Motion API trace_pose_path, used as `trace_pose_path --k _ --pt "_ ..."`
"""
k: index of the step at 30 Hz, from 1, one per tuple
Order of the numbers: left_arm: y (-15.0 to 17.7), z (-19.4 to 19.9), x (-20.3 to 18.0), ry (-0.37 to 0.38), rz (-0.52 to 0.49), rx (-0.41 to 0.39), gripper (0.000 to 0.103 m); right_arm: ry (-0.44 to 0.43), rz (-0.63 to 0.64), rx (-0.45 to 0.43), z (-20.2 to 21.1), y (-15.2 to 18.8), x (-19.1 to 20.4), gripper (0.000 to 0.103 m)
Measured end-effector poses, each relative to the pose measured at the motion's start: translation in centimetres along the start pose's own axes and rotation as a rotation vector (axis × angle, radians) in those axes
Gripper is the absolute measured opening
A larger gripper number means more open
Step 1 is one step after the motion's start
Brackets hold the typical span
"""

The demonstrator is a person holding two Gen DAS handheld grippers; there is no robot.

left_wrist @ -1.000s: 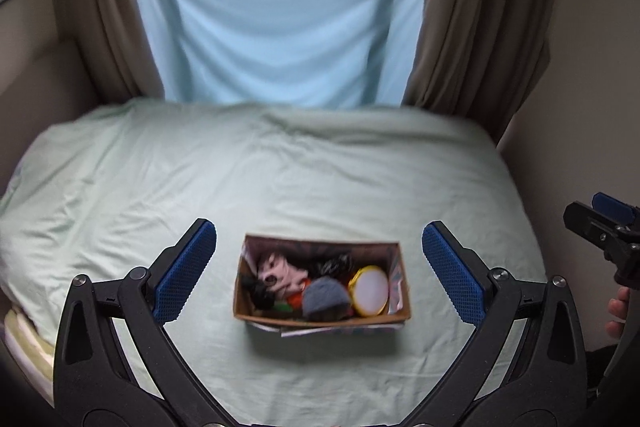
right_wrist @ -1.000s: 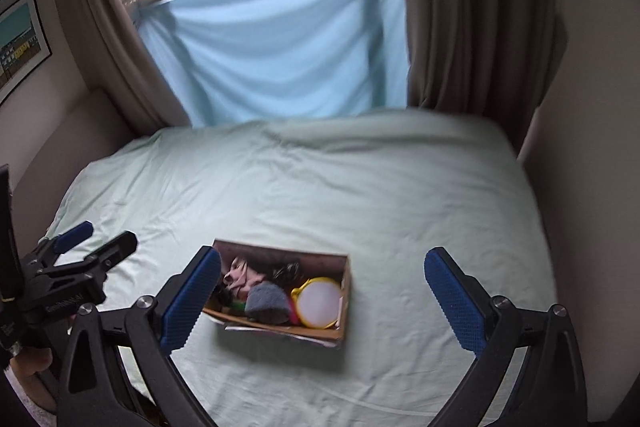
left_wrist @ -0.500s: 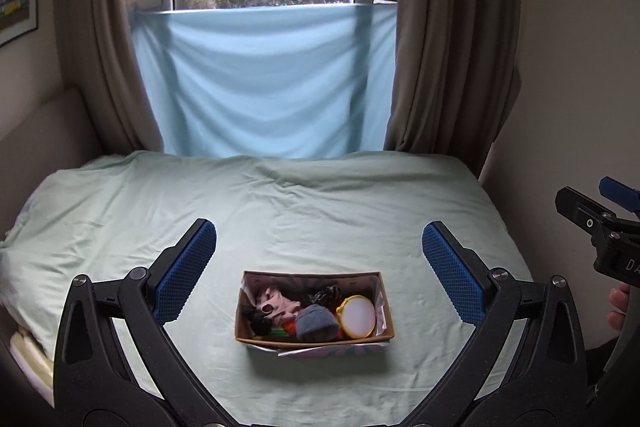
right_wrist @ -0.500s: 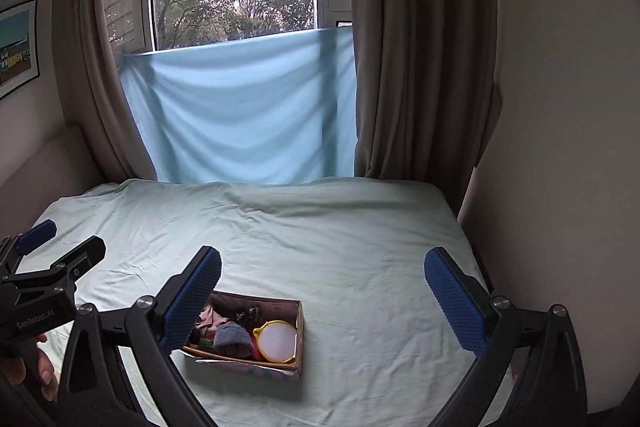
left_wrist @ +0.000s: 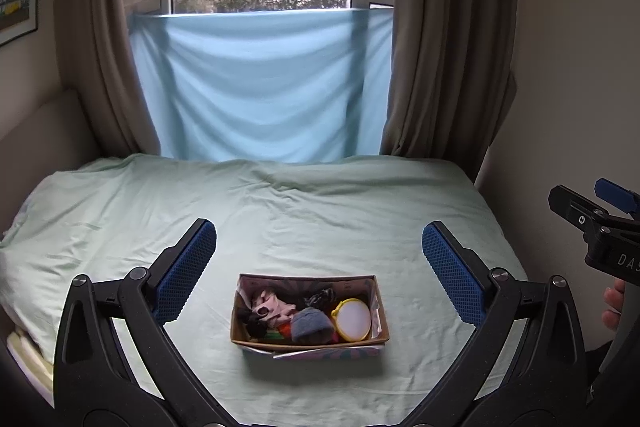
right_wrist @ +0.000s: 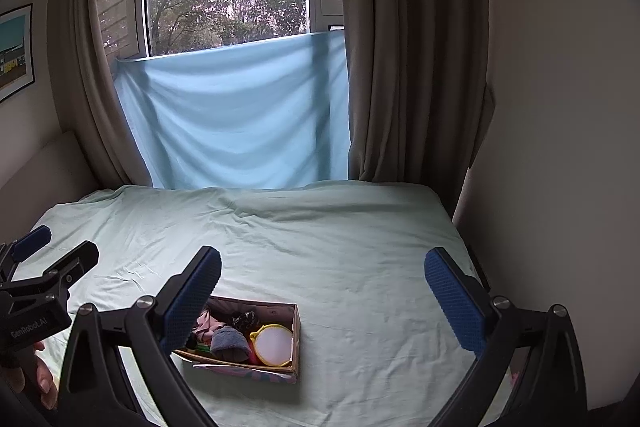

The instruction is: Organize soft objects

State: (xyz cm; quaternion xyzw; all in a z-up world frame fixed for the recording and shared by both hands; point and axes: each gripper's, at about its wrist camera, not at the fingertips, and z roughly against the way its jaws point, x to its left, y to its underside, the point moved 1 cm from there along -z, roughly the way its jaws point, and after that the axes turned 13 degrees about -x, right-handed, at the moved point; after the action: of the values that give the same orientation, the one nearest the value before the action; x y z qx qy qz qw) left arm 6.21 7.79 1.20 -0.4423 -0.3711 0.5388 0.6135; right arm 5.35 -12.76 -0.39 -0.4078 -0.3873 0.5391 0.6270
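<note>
A brown cardboard box [left_wrist: 306, 342] sits on the pale green bed near its front edge; it also shows in the right wrist view [right_wrist: 297, 331]. It holds a pink-and-white soft toy [left_wrist: 272, 307], a blue-grey knitted piece [left_wrist: 311, 323], a dark tangle [left_wrist: 320, 297] and a yellow-rimmed round mirror [left_wrist: 352, 319]. My left gripper [left_wrist: 318, 271] is open and empty, held above and in front of the box. My right gripper [right_wrist: 322, 301] is open and empty, to the right of the box.
The bed [left_wrist: 280, 211] fills the floor between a headboard wall on the left and a plain wall [left_wrist: 580, 67] on the right. A light blue sheet [left_wrist: 260, 83] hangs across the window between brown curtains [left_wrist: 440, 47]. Folded bedding [left_wrist: 28, 359] sticks out at the lower left.
Both grippers have drawn back and tilted up: the box now looks smaller and lower in both views and more of the window shows. Both stay open.
</note>
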Motion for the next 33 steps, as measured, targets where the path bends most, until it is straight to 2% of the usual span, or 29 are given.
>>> trace_pose_path --k 33 --pt "0.5 1.1 0.2 0.004 -0.004 -0.022 0.103 0.01 0.001 -0.034 1.3 -0.5 0.1 0.101"
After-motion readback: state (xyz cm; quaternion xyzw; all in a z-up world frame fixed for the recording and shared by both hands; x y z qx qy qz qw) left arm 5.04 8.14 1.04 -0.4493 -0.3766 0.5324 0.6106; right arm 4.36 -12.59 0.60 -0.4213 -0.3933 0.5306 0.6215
